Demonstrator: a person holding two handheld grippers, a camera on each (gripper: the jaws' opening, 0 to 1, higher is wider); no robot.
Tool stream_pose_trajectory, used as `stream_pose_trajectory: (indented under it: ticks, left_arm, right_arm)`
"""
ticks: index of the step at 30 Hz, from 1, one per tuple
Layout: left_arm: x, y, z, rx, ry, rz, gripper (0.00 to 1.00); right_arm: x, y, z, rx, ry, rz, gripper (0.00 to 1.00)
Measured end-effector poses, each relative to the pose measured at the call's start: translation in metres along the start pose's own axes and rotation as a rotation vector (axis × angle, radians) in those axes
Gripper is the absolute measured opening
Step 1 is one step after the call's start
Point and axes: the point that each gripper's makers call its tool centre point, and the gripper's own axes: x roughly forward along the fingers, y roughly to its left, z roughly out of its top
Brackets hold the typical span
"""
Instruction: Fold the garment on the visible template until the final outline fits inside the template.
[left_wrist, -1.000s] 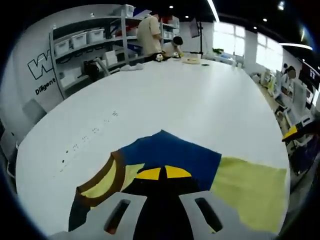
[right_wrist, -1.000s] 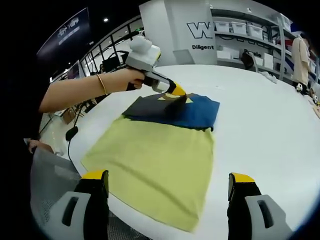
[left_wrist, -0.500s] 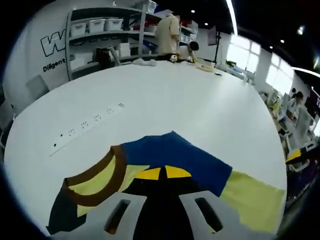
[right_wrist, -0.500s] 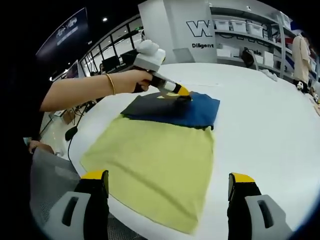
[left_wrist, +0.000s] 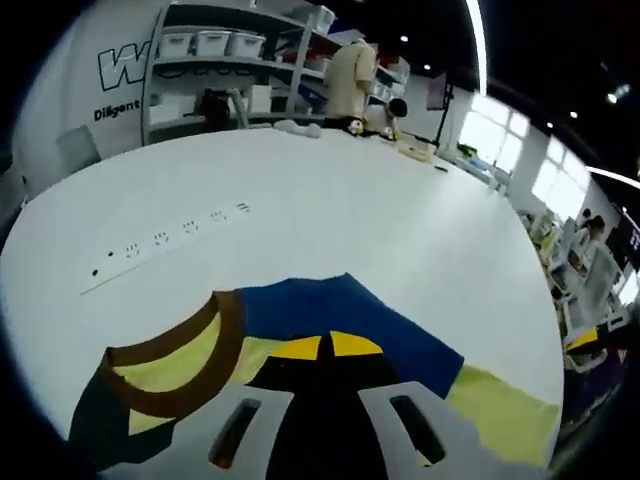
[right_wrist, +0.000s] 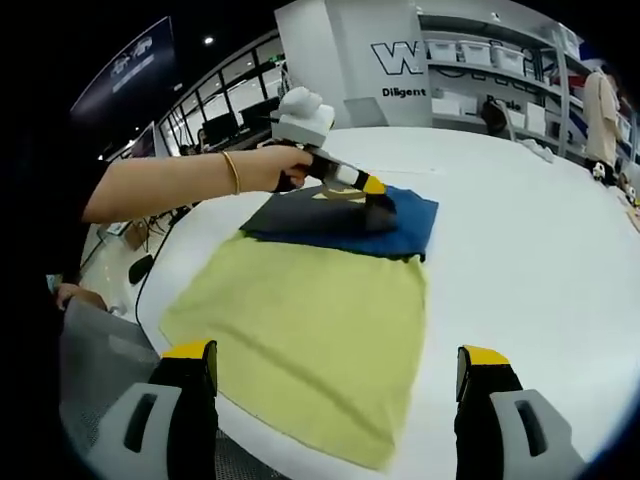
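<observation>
A: What has been changed in the last second?

B: The left gripper (right_wrist: 372, 190) has been carried further across the garment (right_wrist: 310, 310), jaws pinched on its dark fabric, so a fold is judged underway.

A: And the right gripper (right_wrist: 340, 385)?

B: Its jaws are held apart, the garment spread on the tabletop (right_wrist: 530, 260) just beyond them.

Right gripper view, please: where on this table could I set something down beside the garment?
The white table is bare right of the garment, up to the shelving. Beyond the blue part it is also bare. The near left edge is crowded: the left tongs and the person's arm cross there.
</observation>
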Motion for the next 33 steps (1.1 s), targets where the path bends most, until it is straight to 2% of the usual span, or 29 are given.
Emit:
stream_pose_trajectory:
  ticks: [9, 14, 17, 20, 21, 22, 25, 28, 29, 33]
  left_arm:
    - [0.006, 0.004, -0.005, 0.021, 0.005, 0.011, 0.01]
    - [0.002, 0.001, 0.002, 0.066, -0.019, 0.011, 0.20]
    - [0.000, -0.004, 0.005, 0.089, -0.031, 0.001, 0.26]
    - [-0.001, -0.010, 0.006, 0.110, -0.032, -0.013, 0.34]
    - [-0.001, -0.012, 0.006, 0.113, -0.032, -0.016, 0.35]
    - [-0.002, -0.023, 0.005, 0.153, -0.032, -0.039, 0.37]
    - [-0.003, -0.030, 0.004, 0.177, -0.026, -0.049, 0.39]
    - [-0.003, -0.044, 0.000, 0.225, -0.017, -0.087, 0.39]
    - [-0.003, -0.047, -0.002, 0.261, -0.012, -0.086, 0.39]
    - [-0.001, -0.056, -0.009, 0.304, 0.012, -0.096, 0.37]
  right_arm:
    - [0.000, -0.003, 0.000, 0.005, 0.001, -0.009, 0.99]
    - [0.001, -0.003, 0.001, 0.002, 0.001, -0.007, 0.99]
    - [0.002, -0.002, 0.001, 0.000, 0.000, -0.005, 0.99]
    - [0.002, -0.002, 0.002, 0.000, -0.001, -0.003, 0.99]
    - [0.002, -0.002, 0.002, 0.000, -0.001, -0.003, 0.99]
    - [0.003, 0.000, 0.002, -0.006, 0.001, 0.002, 0.99]
    - [0.002, 0.001, 0.003, -0.008, -0.001, 0.006, 0.99]
    - [0.001, 0.001, 0.003, -0.009, -0.001, 0.004, 0.99]
    - [0.001, 0.001, 0.003, -0.008, -0.003, 0.003, 0.99]
    - [0.000, 0.000, 0.002, -0.003, -0.003, 0.000, 0.99]
